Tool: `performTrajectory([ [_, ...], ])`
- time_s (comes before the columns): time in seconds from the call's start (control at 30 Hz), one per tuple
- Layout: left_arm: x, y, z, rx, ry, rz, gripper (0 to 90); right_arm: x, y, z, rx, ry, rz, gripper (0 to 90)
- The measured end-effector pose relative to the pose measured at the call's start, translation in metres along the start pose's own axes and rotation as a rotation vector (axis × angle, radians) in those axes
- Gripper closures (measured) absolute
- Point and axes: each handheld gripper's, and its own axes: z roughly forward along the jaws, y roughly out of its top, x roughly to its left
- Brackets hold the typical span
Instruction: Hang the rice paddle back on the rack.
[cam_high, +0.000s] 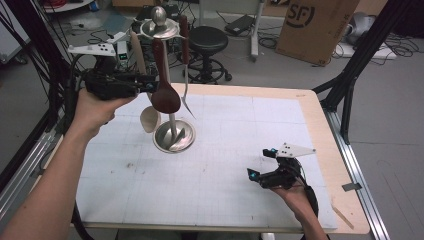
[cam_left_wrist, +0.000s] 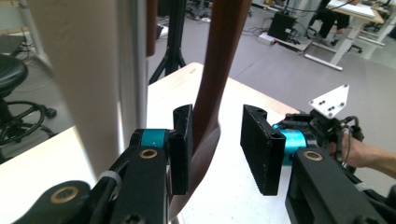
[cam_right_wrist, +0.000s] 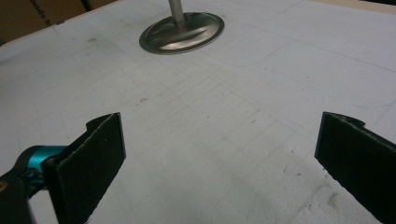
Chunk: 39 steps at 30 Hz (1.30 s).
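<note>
A dark brown spoon (cam_high: 165, 95) and a pale cream spoon (cam_high: 149, 119) are hung on a silver rack (cam_high: 173, 136); a white gridded mat (cam_high: 225, 165) is laid beneath.

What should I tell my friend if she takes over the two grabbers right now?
Left gripper: up beside the utensil stand, jaws open around the dark wooden spoon; one pad is at the handle, the other stands clear.
Right gripper: wide open, holding nothing, low over the white mat.
Things: the dark spoon, a pale wooden spoon and a fork hang on the stand.
Done: the dark spoon looks hung.
Left: draw the left gripper away without knocking it, probably.
</note>
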Motion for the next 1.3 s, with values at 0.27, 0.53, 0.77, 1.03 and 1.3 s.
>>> performTrajectory([
  [0.27, 0.004, -0.010, -0.009, 0.023, 0.026, 0.009, 62.4, -0.001, -0.002, -0.001, -0.002, 0.002, 0.011, 0.7],
  [0.53, 0.003, -0.018, -0.015, 0.036, 0.039, 0.018, 60.1, -0.002, -0.003, -0.003, -0.006, -0.004, 0.011, 0.7],
  [0.77, 0.004, -0.028, -0.018, 0.047, 0.055, 0.009, 53.7, -0.002, -0.002, -0.004, -0.006, -0.010, 0.013, 0.7],
  [1.03, 0.002, -0.038, -0.014, 0.056, 0.065, 0.005, 45.6, -0.002, -0.001, -0.006, -0.016, -0.017, 0.013, 0.7],
  [1.3, -0.001, -0.050, -0.010, 0.054, 0.086, -0.010, 33.4, -0.001, -0.001, -0.006, -0.014, -0.020, 0.012, 0.7],
])
